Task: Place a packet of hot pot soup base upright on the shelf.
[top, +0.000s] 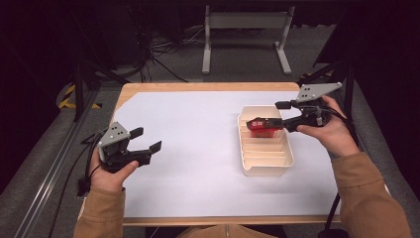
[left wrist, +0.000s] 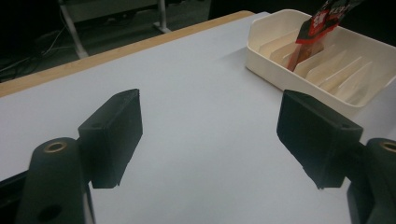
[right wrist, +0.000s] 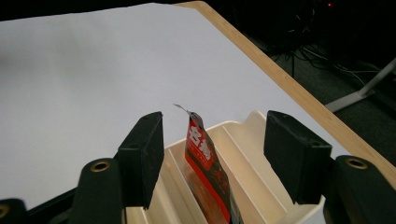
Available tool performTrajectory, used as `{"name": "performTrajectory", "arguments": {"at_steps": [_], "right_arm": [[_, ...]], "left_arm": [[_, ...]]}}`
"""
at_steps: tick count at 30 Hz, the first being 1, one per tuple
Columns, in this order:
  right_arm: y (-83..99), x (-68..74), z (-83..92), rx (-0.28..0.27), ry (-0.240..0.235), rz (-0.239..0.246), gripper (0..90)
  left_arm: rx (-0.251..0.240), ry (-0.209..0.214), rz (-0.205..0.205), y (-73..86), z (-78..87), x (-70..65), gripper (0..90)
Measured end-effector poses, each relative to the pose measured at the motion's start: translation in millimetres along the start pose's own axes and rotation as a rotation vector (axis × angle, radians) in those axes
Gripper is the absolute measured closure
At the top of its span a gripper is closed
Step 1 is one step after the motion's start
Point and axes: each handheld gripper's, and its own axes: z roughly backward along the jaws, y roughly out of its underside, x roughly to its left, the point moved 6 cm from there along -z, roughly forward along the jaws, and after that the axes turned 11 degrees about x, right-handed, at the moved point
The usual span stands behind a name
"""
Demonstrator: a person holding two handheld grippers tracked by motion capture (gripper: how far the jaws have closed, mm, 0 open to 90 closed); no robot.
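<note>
A red snack packet (top: 261,130) stands on edge in a far slot of the cream divided tray (top: 242,147) on the right half of the table. My right gripper (top: 273,114) hovers over that slot, open. In the right gripper view the packet (right wrist: 205,164) rises between the two jaws of the right gripper (right wrist: 214,140), with a gap on each side, above the tray (right wrist: 233,124). My left gripper (top: 147,140) is held at the table's left side, open and empty. In the left gripper view the left gripper (left wrist: 210,135) faces bare white surface, with the tray (left wrist: 280,80) and packet (left wrist: 321,24) farther off.
A white sheet (top: 198,148) covers the wooden table (top: 198,86). The tray's nearer slots show thin cream dividers (top: 265,154). Beyond the table's far edge stand a grey metal frame (top: 245,22) and loose cables (top: 163,47) on the floor.
</note>
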Motion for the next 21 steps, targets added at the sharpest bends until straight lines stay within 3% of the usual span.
{"name": "performTrajectory", "arguments": {"at_steps": [12,21], "right_arm": [[13.3,-14.2,18.4,-0.020,0.048,-0.073,37.2],[25.3,-23.4,29.0,-0.017,0.092,-0.097,35.2]], "left_arm": [[0.019,-0.014,0.010,6.1,1.9,9.8,20.3],[0.027,-0.019,0.004,9.0,2.4,15.2,19.7]]}}
